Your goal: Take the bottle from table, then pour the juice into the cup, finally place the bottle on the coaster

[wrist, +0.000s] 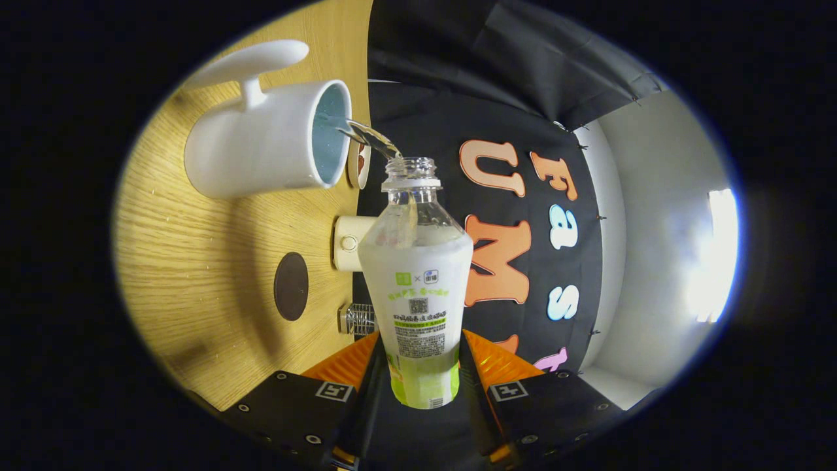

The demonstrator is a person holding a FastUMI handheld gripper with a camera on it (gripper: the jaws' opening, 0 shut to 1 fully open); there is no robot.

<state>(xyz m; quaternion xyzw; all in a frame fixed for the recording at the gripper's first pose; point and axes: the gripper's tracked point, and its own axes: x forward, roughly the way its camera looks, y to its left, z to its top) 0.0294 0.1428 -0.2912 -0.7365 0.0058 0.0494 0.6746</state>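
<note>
So the gripper (424, 366) has the bottle (418, 288) pinched between its two fingers, one pressing on each side of the lower body, and the whole thing is rolled over sideways so the wooden table (196, 275) runs up the 9 o'clock side. The bottle is uncapped, clear up top with a white and green label wrap, and its open mouth points toward 12 o'clock from the fingers. A thin clear stream (369, 136) leaves the neck and arcs over toward 11 o'clock, landing inside the white cup (261, 154), which has a pale blue inside and a handle on the side away from the table (liquid level inside the cup is hard to make out). The cup's rim sits just off the bottle mouth, not touching it. Over at about 9 o'clock from the bottle's label, the dark round coaster (291, 286) lies flat on the wood with nothing on it, well apart from the cup. Between the coaster and the bottle there's a small cream-colored cylinder thing (348, 243) and, nearer the fingers, a little clear ribbed object (358, 319); can't tell what either one is.
</note>
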